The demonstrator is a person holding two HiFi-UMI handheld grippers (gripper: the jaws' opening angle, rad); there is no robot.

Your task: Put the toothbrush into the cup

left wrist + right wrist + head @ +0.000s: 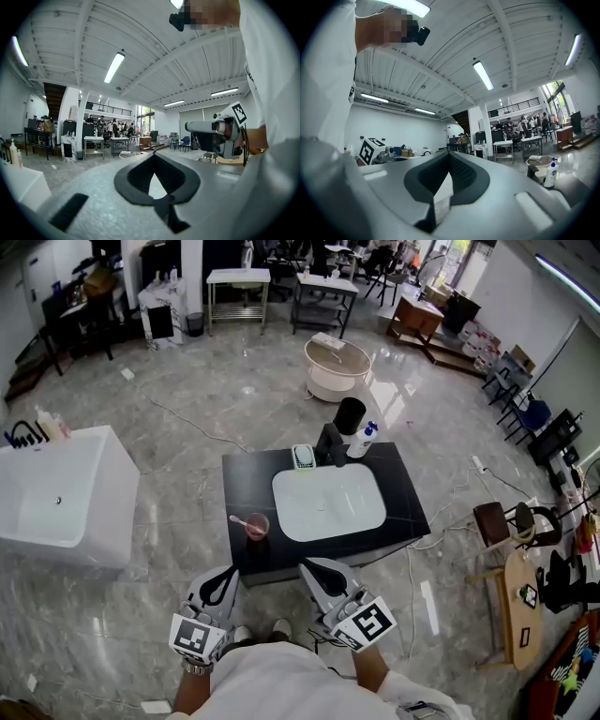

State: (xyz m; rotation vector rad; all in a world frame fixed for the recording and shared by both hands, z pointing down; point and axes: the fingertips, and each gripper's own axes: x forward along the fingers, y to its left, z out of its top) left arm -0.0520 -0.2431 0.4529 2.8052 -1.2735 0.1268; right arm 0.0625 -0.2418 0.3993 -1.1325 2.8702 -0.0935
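While the left gripper (227,572) and right gripper (311,567) hang at the near edge of the counter (403,512), jaws pressed together on nothing, the cup (258,526) stands just ahead, at about one o'clock from the left, the nearer one. The toothbrush (238,519) seems already to rest in it, handle leaning toward ten o'clock. Beyond lies the sink (328,502).

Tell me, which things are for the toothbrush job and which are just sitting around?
For the job:
toothbrush
pink cup
left gripper and right gripper, both shut and empty

Just lying about:
soap bottle
black faucet
tall black container
white bathtub
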